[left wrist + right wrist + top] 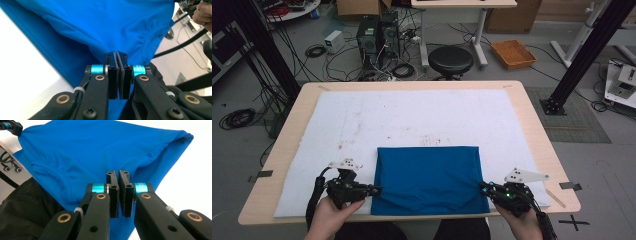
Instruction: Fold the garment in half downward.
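A: Biggest first?

B: Wooden table (532, 125), nearly covered by a white mat (412, 115). On the mat's near half, lying flat: a folded blue shirt (427, 177), near edge reaching the mat's front border and slightly over it.

A: Around the shirt?

B: Bare mat beyond it and to both sides, faintly stained just past the far edge. Nothing lying on the cloth, nothing blocking either side. Well beyond it, off the table: a black stool (450, 60), computer towers (377, 35), an orange tray (513, 53), loose cables on the floor.

A: Tongs?

B: Left gripper (374, 190) at the shirt's near left corner, jaws pressed together on the blue fabric there, seen close up in the left gripper view (117, 55) with cloth bunching toward the tips. Right gripper (483, 187) at the near right corner, likewise clamped on the fabric's edge (117, 173), barely a slit between the pads.

A: Hands?

B: Left hand (329, 212) and right hand (519, 220) at the table's front edge, flanking the shirt.
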The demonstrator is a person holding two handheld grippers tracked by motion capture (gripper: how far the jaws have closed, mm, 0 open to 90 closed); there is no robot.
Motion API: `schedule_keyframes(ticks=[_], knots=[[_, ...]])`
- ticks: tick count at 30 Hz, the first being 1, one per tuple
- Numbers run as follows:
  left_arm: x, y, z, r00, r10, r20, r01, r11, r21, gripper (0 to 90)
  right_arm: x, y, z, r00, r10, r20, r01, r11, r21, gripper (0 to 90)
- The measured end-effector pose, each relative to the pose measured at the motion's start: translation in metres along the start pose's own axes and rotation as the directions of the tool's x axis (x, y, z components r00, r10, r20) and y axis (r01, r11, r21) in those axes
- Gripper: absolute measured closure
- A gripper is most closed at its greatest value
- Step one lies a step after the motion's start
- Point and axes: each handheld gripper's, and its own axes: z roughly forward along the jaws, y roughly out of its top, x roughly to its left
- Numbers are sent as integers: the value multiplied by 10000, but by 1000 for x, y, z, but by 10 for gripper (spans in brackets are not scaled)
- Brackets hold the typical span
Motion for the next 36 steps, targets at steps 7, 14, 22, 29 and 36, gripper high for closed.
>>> schedule_keyframes(ticks=[7, 14, 22, 29, 36], knots=[[5, -8, -3, 9968, -526, 595, 538, 9984, -190, 878, 4, -11, -5, 10000, 15, 51, -16, 9999, 119, 875], [9, -11, -4, 9968, -583, 544, 585, 9983, -28, 878, 5, -12, -5, 10000, -31, 88, 30, 9998, 171, 874], [11, -23, 3, 9979, -512, 409, 506, 9986, 155, 875, 5, -20, 1, 9997, -134, 189, 125, 9987, 488, 874], [10, -25, -3, 9994, -350, 50, 349, 9993, 109, 874, 7, -22, -1, 9998, -158, 139, 151, 9986, 516, 862], [18, -1, -5, 9885, 171, -1504, -303, 9958, -862, 606, -9, -5, 2, 9958, -193, 899, 202, 9998, -93, 679]])
